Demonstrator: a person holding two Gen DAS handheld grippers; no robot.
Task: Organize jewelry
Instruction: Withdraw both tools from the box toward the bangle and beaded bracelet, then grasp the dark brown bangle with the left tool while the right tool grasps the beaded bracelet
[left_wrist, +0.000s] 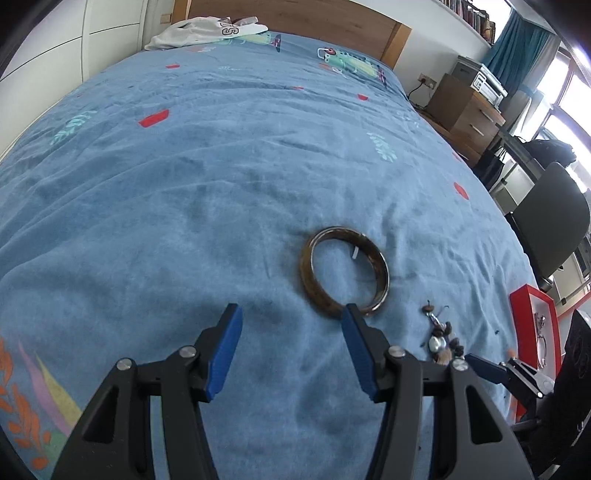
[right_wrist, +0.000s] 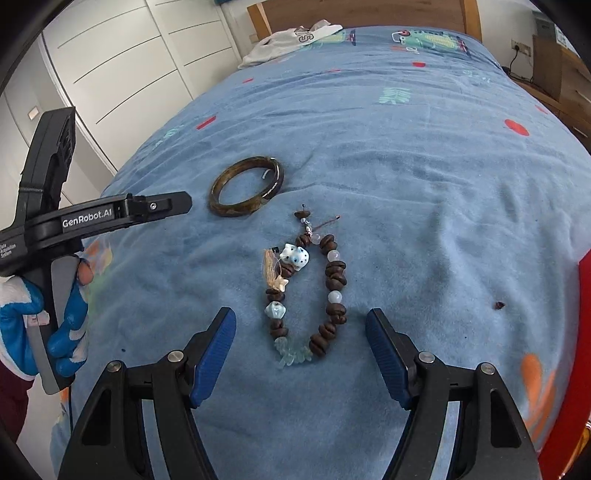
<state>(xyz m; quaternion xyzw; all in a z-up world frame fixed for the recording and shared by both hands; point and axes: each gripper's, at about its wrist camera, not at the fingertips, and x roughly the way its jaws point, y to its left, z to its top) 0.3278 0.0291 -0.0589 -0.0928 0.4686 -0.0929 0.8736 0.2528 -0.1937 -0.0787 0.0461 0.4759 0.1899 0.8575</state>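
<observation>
A brown bangle (left_wrist: 343, 271) lies flat on the blue bedspread (left_wrist: 221, 184), just beyond my left gripper's right fingertip. My left gripper (left_wrist: 291, 314) is open and empty. A beaded bracelet (right_wrist: 306, 291) of brown beads with pale charms lies in front of my right gripper (right_wrist: 301, 317), which is open and empty with the bracelet's near end between its fingertips. The bangle also shows in the right wrist view (right_wrist: 246, 191), beyond the bracelet. The bracelet shows partly in the left wrist view (left_wrist: 441, 338). A red jewelry box (left_wrist: 533, 325) with a silver piece inside sits at the right.
White clothes (left_wrist: 207, 31) lie by the wooden headboard. A nightstand (left_wrist: 465, 110) and a black chair (left_wrist: 550, 225) stand right of the bed. White wardrobe doors (right_wrist: 122, 66) are on the left. A small dark bead (right_wrist: 500, 305) lies loose on the bedspread.
</observation>
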